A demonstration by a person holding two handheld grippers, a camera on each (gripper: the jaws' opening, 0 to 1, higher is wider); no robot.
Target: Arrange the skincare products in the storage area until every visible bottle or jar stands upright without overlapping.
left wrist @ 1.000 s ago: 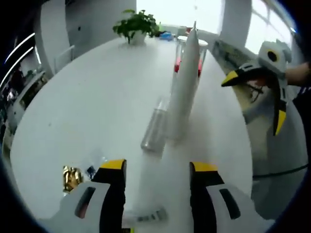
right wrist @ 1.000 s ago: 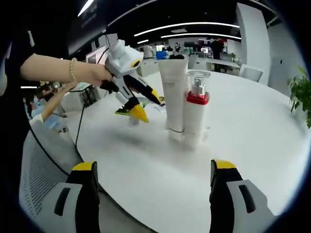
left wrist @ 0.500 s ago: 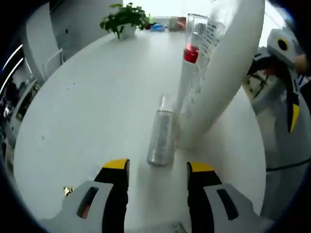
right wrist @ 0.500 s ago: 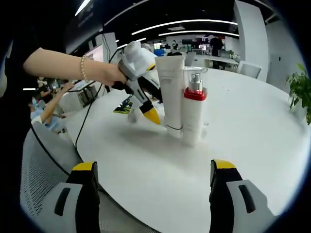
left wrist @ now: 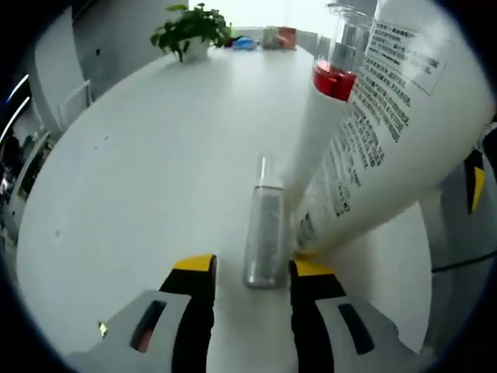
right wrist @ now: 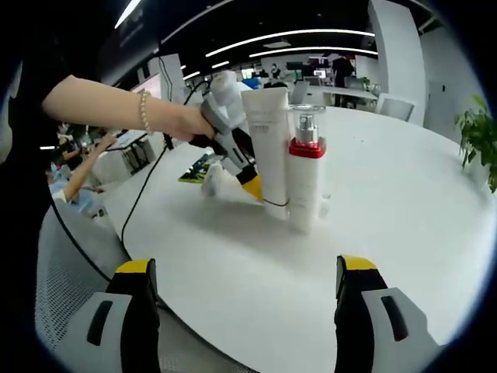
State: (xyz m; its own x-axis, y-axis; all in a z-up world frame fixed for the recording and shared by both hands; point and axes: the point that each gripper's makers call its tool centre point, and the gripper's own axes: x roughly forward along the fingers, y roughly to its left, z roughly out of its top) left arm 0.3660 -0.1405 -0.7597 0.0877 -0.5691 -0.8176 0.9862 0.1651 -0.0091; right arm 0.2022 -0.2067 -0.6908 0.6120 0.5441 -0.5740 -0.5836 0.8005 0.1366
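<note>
Between the left gripper (left wrist: 250, 272)'s spread fingers, on the round white worktop (left wrist: 147, 155), lies 1 small silver cylindrical bottle (left wrist: 265, 235), beyond it stand a tall white printed tube (left wrist: 388, 132) and a red-collared white pump bottle (left wrist: 322, 116), while the right gripper (right wrist: 245, 268) hovers, fingers wide apart.

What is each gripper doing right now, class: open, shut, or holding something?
Left gripper: open, jaws either side of the lying silver bottle, not clamped.
Right gripper: open wide, holding nothing.
</note>
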